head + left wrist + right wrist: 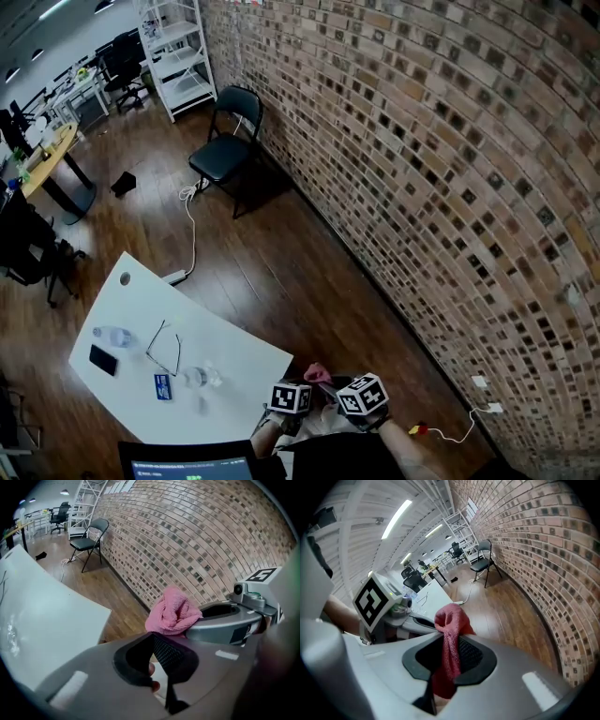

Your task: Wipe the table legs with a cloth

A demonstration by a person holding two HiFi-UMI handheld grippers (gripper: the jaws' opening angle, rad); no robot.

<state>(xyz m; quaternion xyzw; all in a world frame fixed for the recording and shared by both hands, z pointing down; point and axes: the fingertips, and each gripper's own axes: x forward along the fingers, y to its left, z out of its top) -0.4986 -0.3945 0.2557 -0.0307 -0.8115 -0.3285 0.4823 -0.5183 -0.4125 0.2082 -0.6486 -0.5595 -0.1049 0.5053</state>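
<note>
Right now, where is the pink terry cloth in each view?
Head view: pink terry cloth, bottom centre.
Left gripper view: just right of centre.
Right gripper view: centre, clamped in the right claw.
Shared landmark: black folding chair, in all three.

pink cloth (449, 634), white table (141, 314), black folding chair (223, 156), brown plank floor (281, 267), mottled red-brown brick wall (431, 141)

Readable text: none.
Blue card (163, 385) on the surface (234, 354): print too small to read.
Screen (192, 467): green characters, illegible.
Marker cubes (363, 395): black-and-white square patterns, no letters.
</note>
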